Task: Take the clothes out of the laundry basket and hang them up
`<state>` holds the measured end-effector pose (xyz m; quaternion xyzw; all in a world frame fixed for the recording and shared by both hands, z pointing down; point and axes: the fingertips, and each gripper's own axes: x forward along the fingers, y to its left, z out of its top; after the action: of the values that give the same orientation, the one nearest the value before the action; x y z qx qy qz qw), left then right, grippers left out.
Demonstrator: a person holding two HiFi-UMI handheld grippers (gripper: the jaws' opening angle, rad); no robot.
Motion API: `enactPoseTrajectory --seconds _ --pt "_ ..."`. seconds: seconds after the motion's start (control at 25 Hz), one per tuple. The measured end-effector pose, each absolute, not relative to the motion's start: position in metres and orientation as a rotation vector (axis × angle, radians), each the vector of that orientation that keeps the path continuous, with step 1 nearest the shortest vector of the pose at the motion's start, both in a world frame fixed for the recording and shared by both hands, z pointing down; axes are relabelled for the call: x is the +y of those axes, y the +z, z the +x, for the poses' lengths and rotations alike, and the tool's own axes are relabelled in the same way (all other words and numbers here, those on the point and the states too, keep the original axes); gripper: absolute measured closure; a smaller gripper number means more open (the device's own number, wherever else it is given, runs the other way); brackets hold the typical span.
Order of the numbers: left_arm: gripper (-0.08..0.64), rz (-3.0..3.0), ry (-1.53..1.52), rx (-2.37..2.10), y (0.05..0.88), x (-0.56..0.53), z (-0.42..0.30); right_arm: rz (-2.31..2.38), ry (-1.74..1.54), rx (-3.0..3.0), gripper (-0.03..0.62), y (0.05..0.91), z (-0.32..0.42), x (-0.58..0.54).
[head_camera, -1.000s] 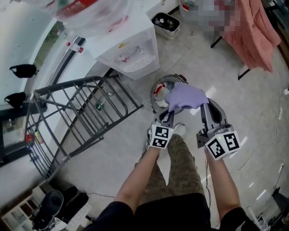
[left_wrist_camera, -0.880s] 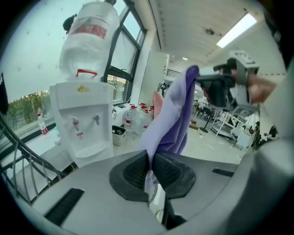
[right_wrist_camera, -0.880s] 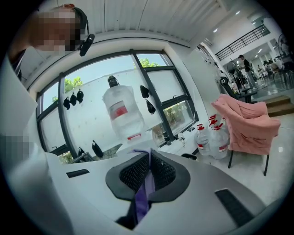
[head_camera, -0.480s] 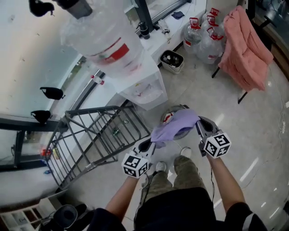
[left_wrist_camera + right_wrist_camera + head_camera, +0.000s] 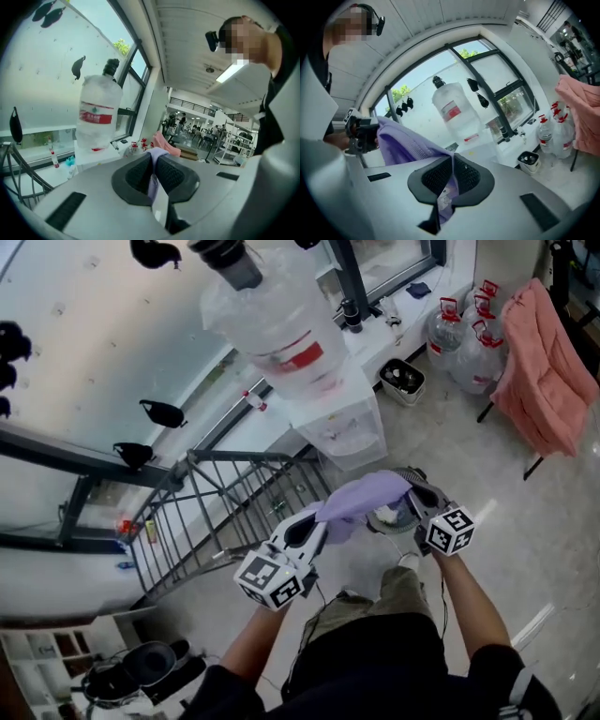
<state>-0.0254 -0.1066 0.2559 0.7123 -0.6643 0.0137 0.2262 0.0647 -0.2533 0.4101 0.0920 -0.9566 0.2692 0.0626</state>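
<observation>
1 soft purple garment [image 5: 364, 495], a fine ribbed knit, hangs in the air stretched between the 2 grippers, above the round laundry basket [image 5: 392, 518] on the pale glossy floor [image 5: 525, 549]. The left gripper [image 5: 317, 518] is closed on 1 edge of the cloth: its 2 black, cross-hatched pads pinch a thin fold that runs up between them. The right gripper [image 5: 413, 491] is likewise closed on the other edge, with the knit and a small white label squeezed between its 2 textured pads. Each gripper has a smooth grey shell and carries 1 white cube printed with black square markers. To the left of the garment stands 1 dark metal drying rack [image 5: 217, 512] made of thin, straight bars. Behind it, 1 big clear plastic water bottle [image 5: 281, 324] with a red label sits upside down on a white box-shaped dispenser [image 5: 349, 427]. 1 salmon-pink cloth [image 5: 553, 381] drapes in loose folds over a dark frame at the right, near some clear jugs [image 5: 469, 338] with red caps and 1 small black bin [image 5: 403, 378].
</observation>
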Motion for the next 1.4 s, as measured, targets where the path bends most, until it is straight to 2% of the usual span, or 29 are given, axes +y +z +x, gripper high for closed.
enactPoseTrajectory --seconds 0.16,0.28,0.48,0.68,0.88,1.0,1.08,1.36,1.4 --pt "0.545 1.976 -0.042 -1.862 0.202 -0.087 -0.037 0.150 0.718 -2.966 0.584 0.377 0.042 -0.221" --pt "0.545 1.970 -0.139 -1.883 0.160 -0.069 -0.051 0.163 0.778 -2.971 0.482 0.364 0.038 -0.201" --pt "0.545 2.016 -0.136 -1.899 0.116 -0.039 -0.057 0.218 0.841 -2.949 0.472 0.359 0.046 -0.143" --pt "0.543 2.022 -0.100 -1.913 0.107 -0.001 -0.053 0.095 0.610 -2.951 0.469 0.364 0.019 -0.062" --pt "0.544 1.984 -0.129 -1.930 0.112 0.048 -0.052 0.175 0.324 -2.984 0.441 0.352 -0.001 -0.053" --pt "0.544 1.977 -0.152 -1.940 0.111 0.080 -0.053 -0.023 0.153 -2.930 0.364 0.367 -0.028 -0.027" --pt "0.544 1.972 -0.162 -1.951 0.109 0.100 -0.052 -0.179 0.043 -2.877 0.348 0.378 -0.043 0.004" --pt "0.544 1.888 -0.215 -2.021 0.110 0.189 -0.061 -0.377 -0.070 -2.889 0.354 0.376 -0.089 0.106" --pt "0.544 1.861 -0.227 -2.050 0.112 0.203 -0.067 -0.409 -0.087 -2.901 0.415 0.372 -0.094 0.119"
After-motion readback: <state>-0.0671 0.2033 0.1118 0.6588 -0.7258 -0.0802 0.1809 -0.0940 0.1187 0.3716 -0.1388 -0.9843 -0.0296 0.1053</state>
